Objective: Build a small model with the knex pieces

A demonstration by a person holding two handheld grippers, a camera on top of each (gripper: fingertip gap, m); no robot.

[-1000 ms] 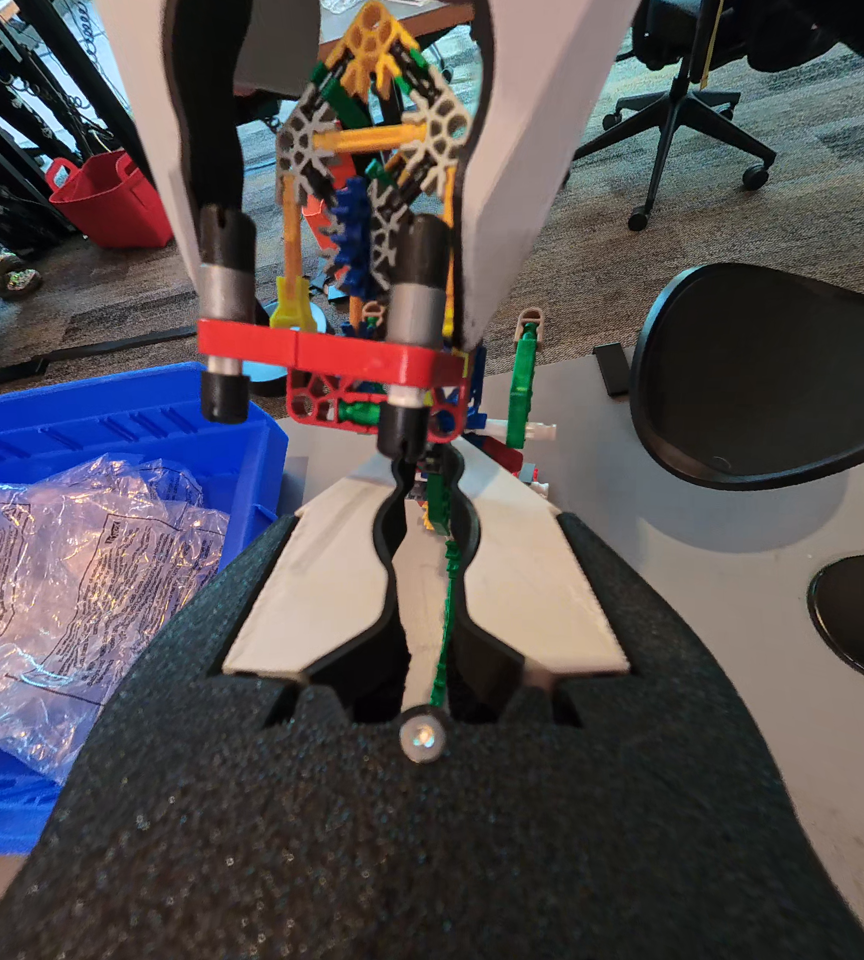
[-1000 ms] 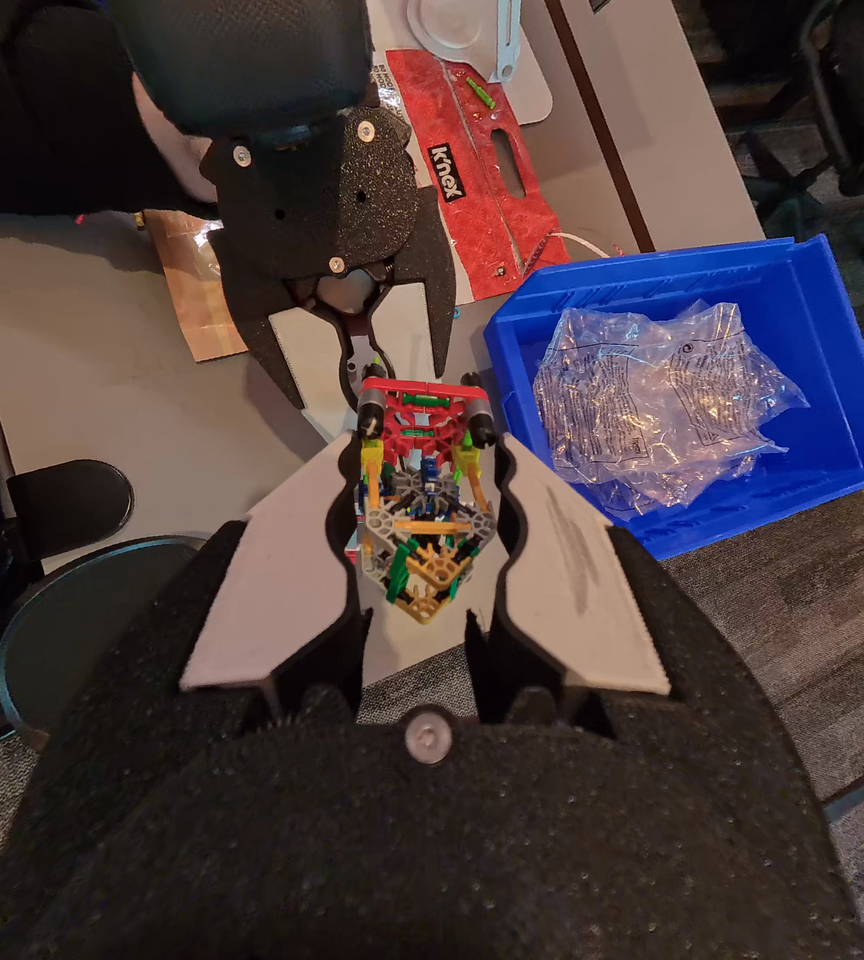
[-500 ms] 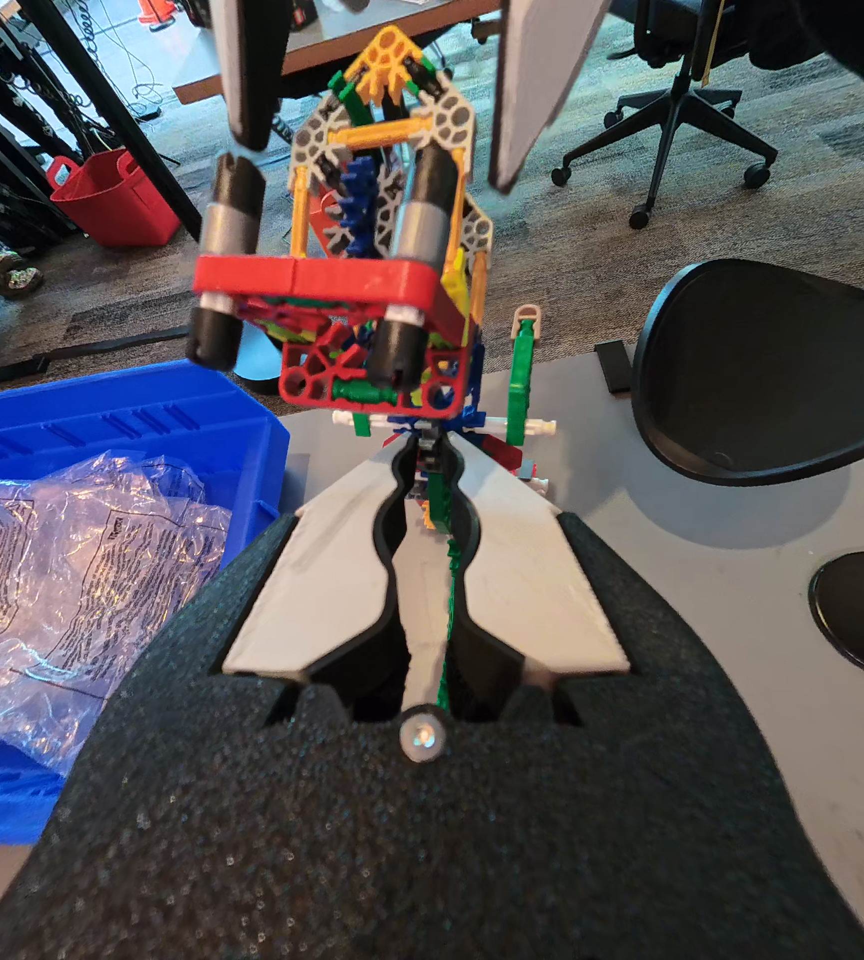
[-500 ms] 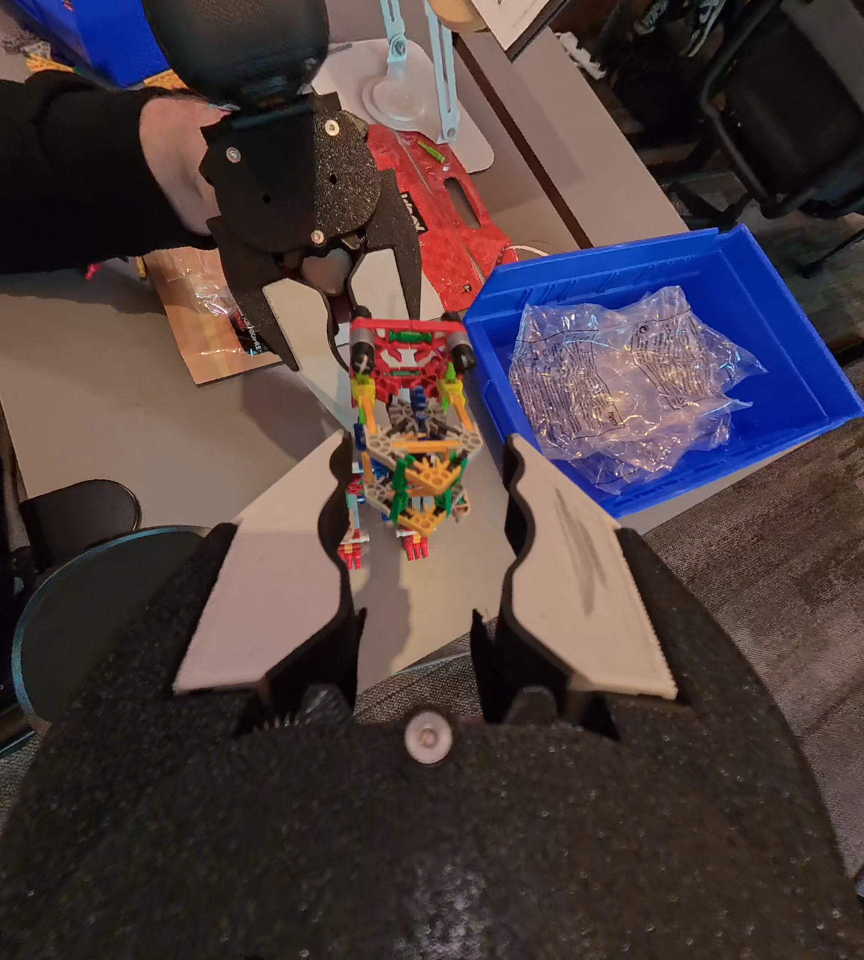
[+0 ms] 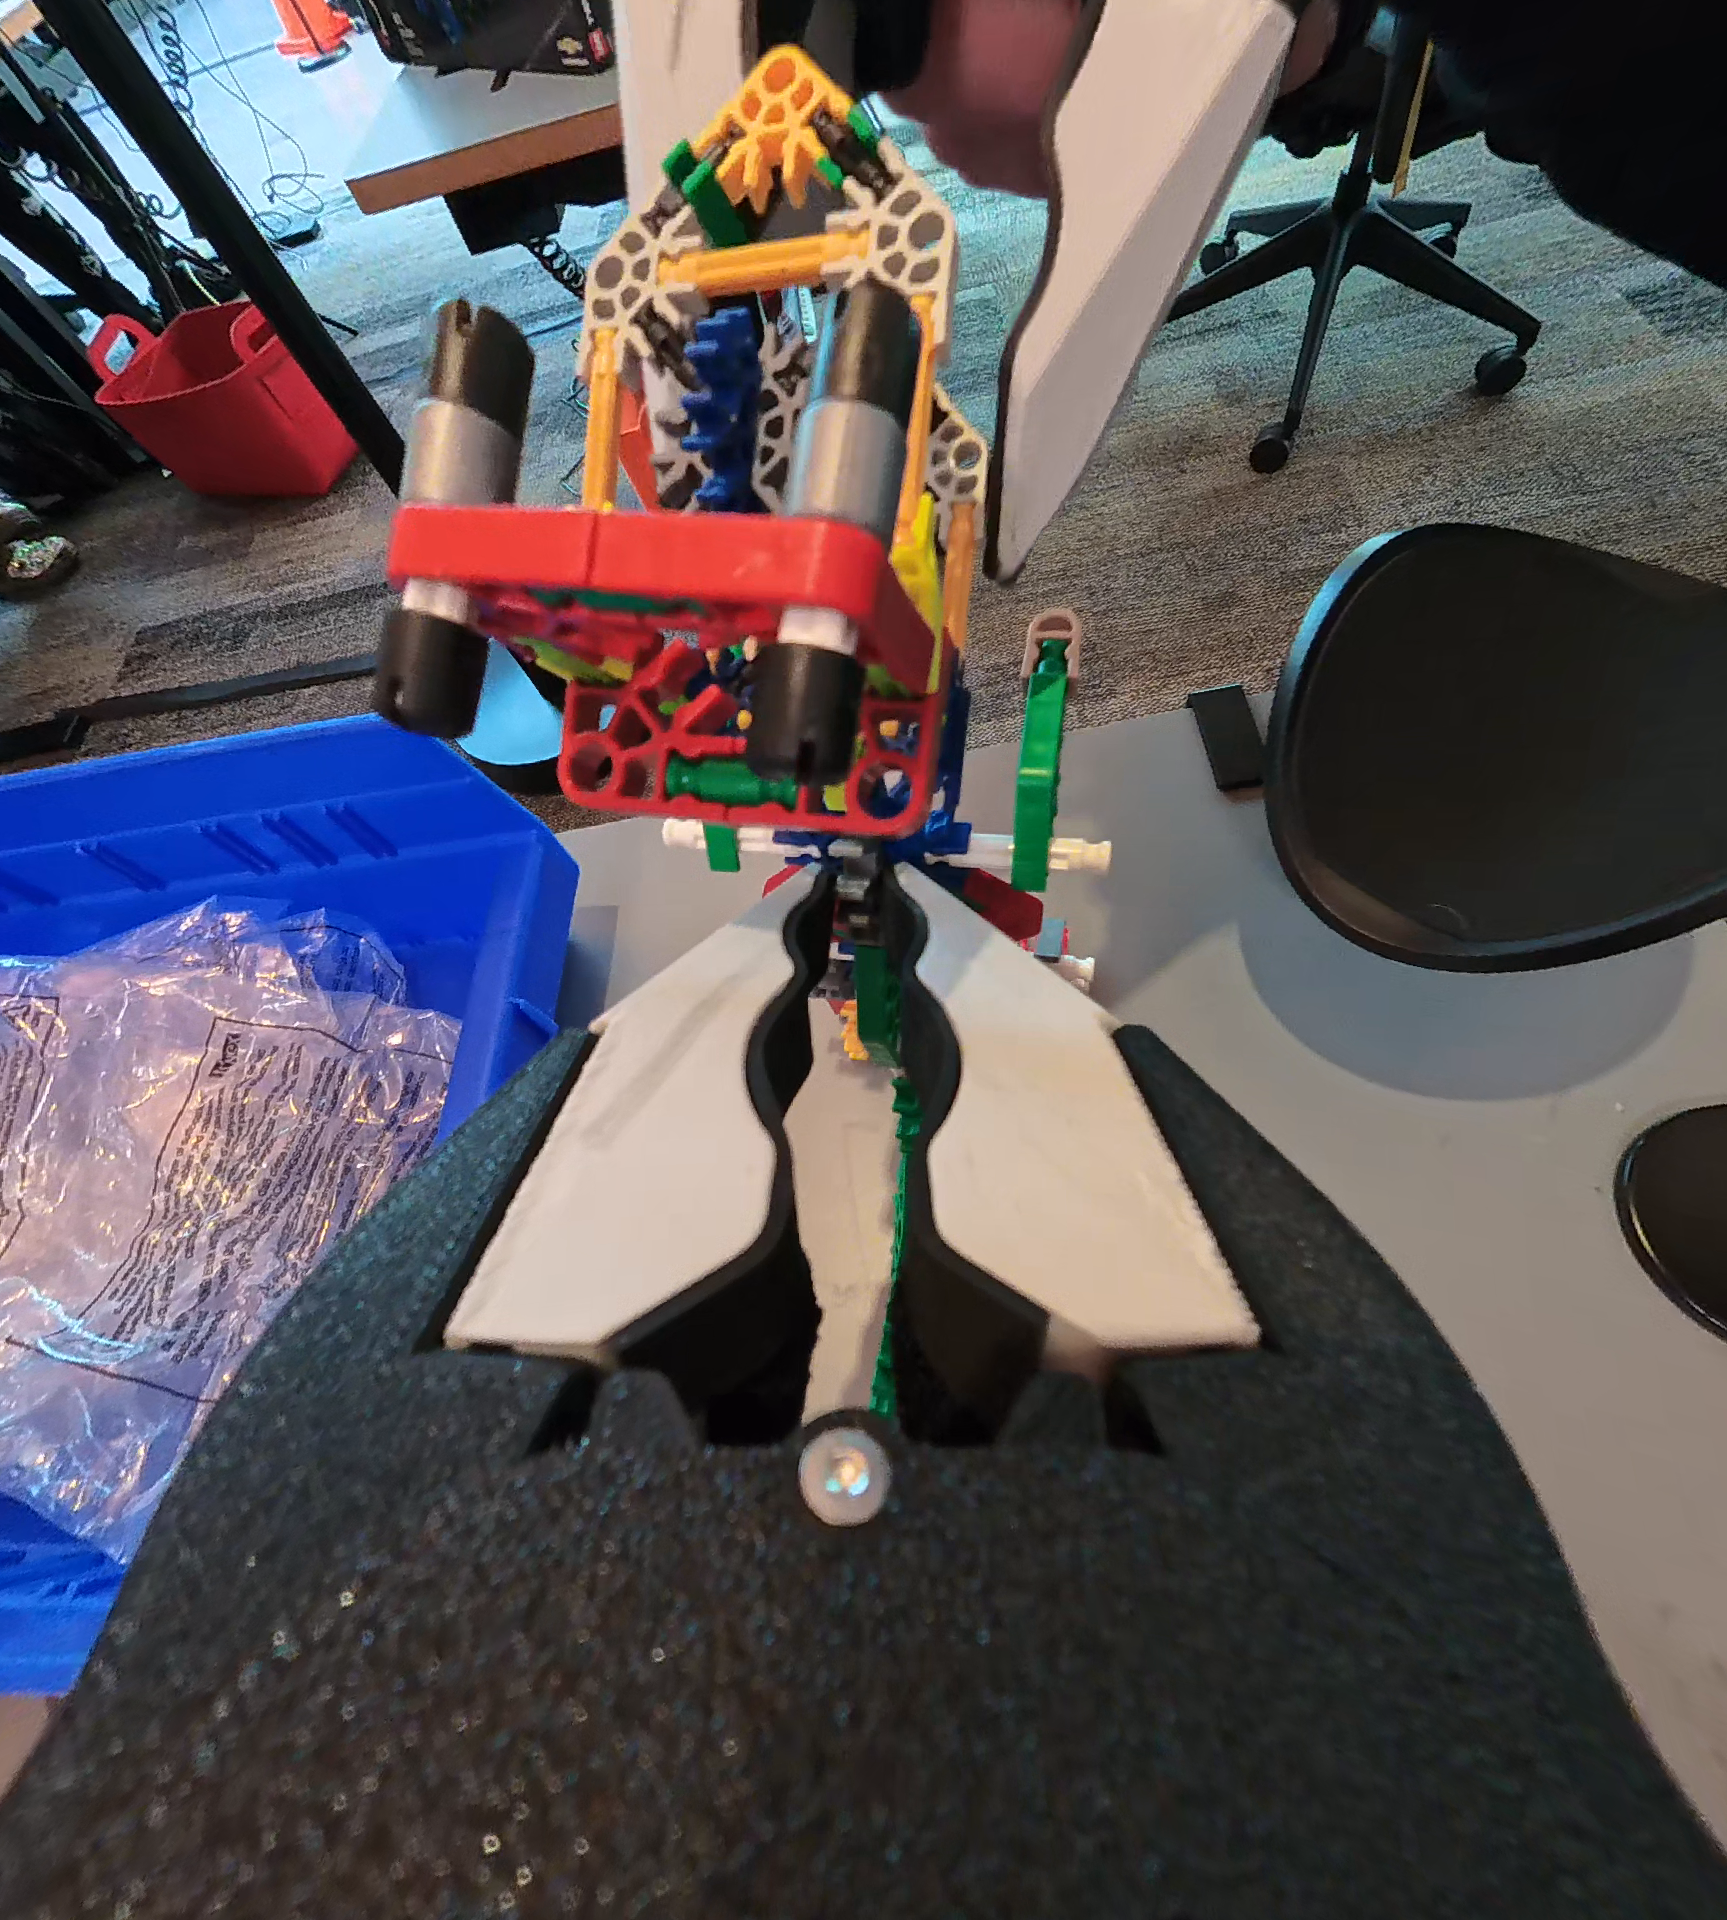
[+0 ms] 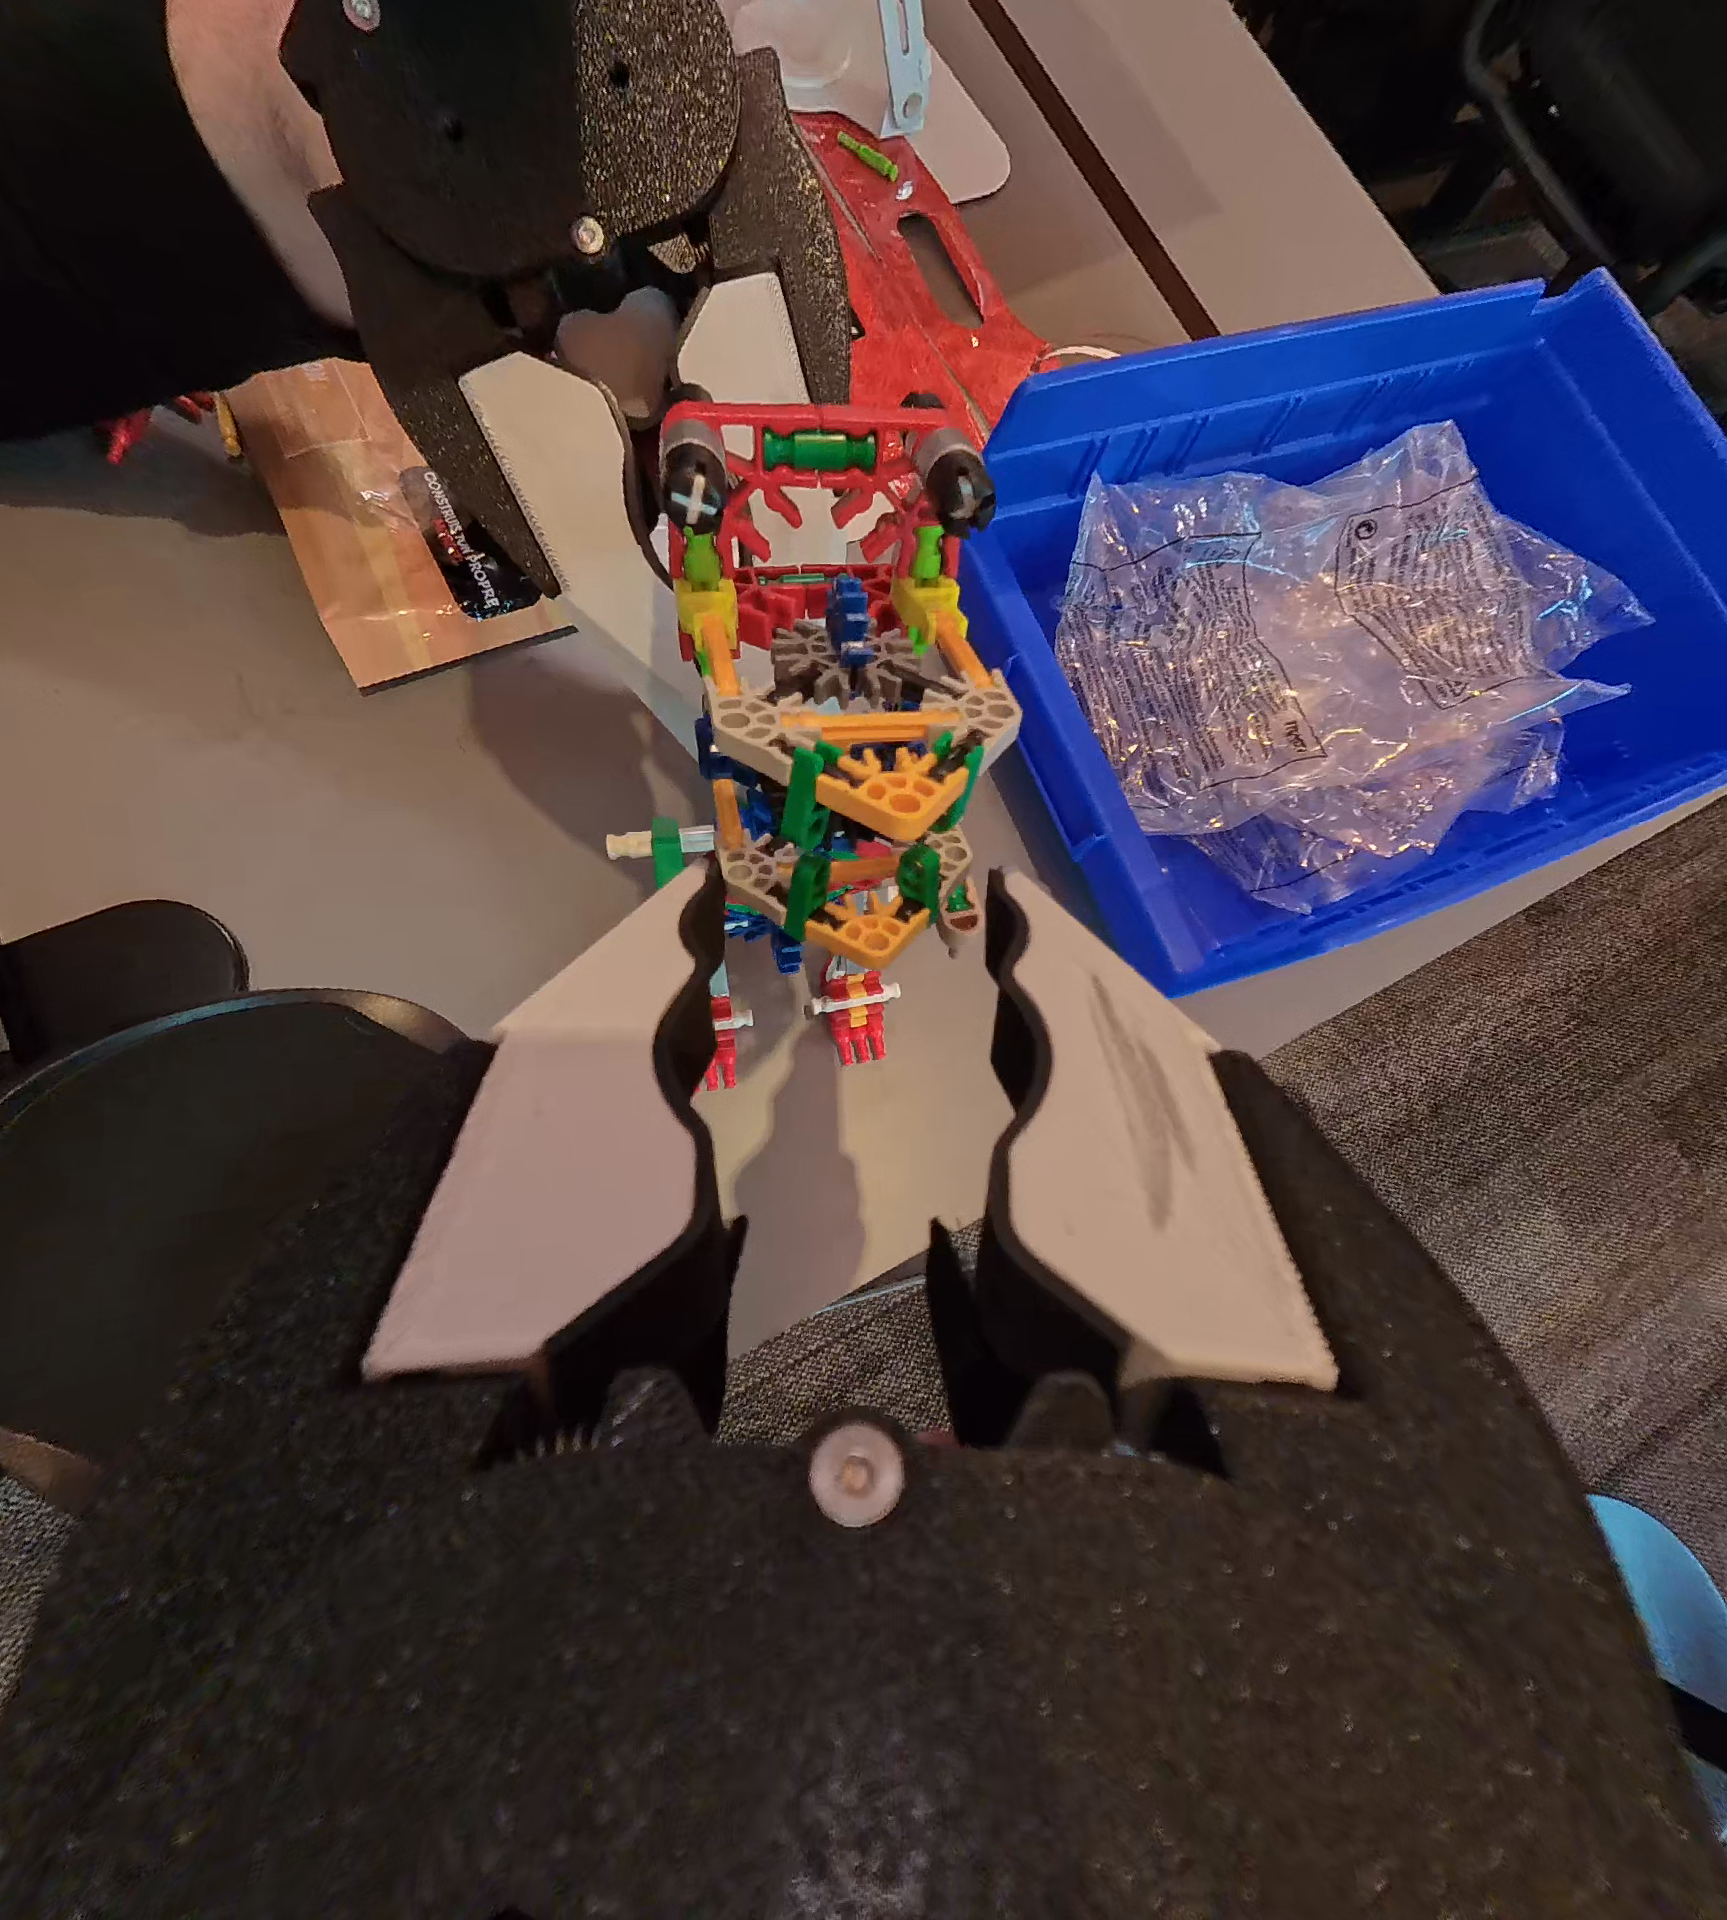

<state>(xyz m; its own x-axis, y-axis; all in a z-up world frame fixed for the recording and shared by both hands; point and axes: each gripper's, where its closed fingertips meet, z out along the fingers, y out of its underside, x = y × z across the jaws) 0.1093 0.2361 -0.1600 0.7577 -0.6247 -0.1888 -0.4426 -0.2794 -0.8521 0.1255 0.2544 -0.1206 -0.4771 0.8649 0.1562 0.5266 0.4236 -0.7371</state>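
A colourful toy model (image 5: 734, 582) built of plastic rods and connectors stands upright on the grey table (image 5: 1358, 1143), with a red frame and two black-and-grey cylinders on it. My left gripper (image 5: 854, 894) is shut on a green and black part low at its back. In the right wrist view the model (image 6: 838, 707) stands just beyond my right gripper (image 6: 848, 894), which is open and empty, its tips flanking the model's lower orange plate without gripping it. The left gripper (image 6: 641, 436) shows behind the model there, held by a hand.
A blue bin (image 6: 1461, 343) holding a crumpled clear plastic bag (image 6: 1337, 644) sits beside the model. Red packaging (image 6: 921, 270) and a brown card pack (image 6: 371, 540) lie behind it. Black chair armrests (image 5: 1545, 748) stand at the table's edge. My hands' fingertips stand some 5 cm from each other. The brown card pack (image 6: 371, 540) sits 20 cm or so from the ends of my left fingers.
My right gripper has opened and drawn back from the top of the model. The left gripper has kept its hold low on the model.
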